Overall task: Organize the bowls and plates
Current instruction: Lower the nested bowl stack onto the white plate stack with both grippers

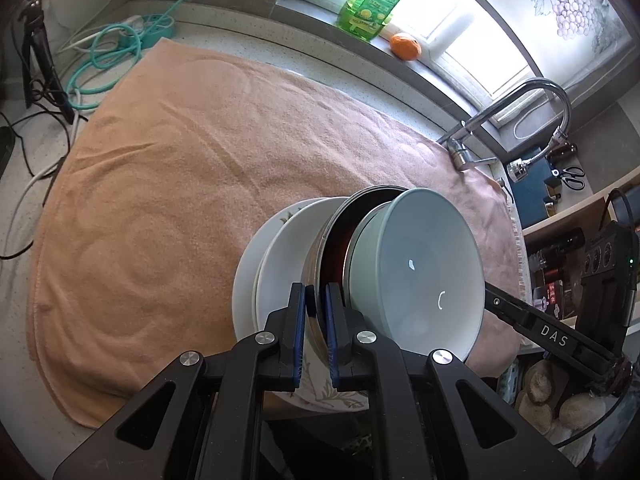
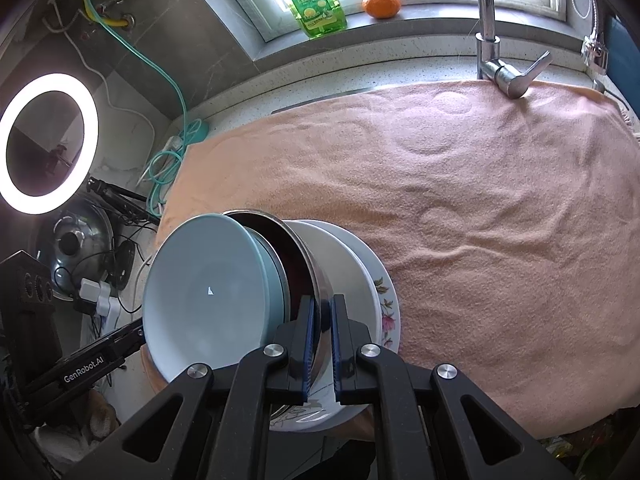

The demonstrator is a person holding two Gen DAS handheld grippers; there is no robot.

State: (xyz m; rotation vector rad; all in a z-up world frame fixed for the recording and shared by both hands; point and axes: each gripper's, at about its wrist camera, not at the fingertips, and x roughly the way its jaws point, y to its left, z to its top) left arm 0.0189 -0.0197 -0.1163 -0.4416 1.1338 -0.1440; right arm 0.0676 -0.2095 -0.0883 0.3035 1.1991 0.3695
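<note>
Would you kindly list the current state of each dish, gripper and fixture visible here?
Left gripper: shut on the metal bowl's rim.
Right gripper: shut on the same rim, opposite side.
Metal bowl: tilted, nested in the stack.
Blue bowl: empty, nested inside the metal bowl.
White plate: under the metal bowl.
Floral plate: bottom of the stack.
Ring light: on.
Tap: no water visible.

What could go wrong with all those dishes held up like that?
Both the left gripper and the right gripper pinch only the thin rim of the metal bowl. The blue bowl nested inside is not gripped and might slide out. The white plates are tilted too and could tip.
</note>
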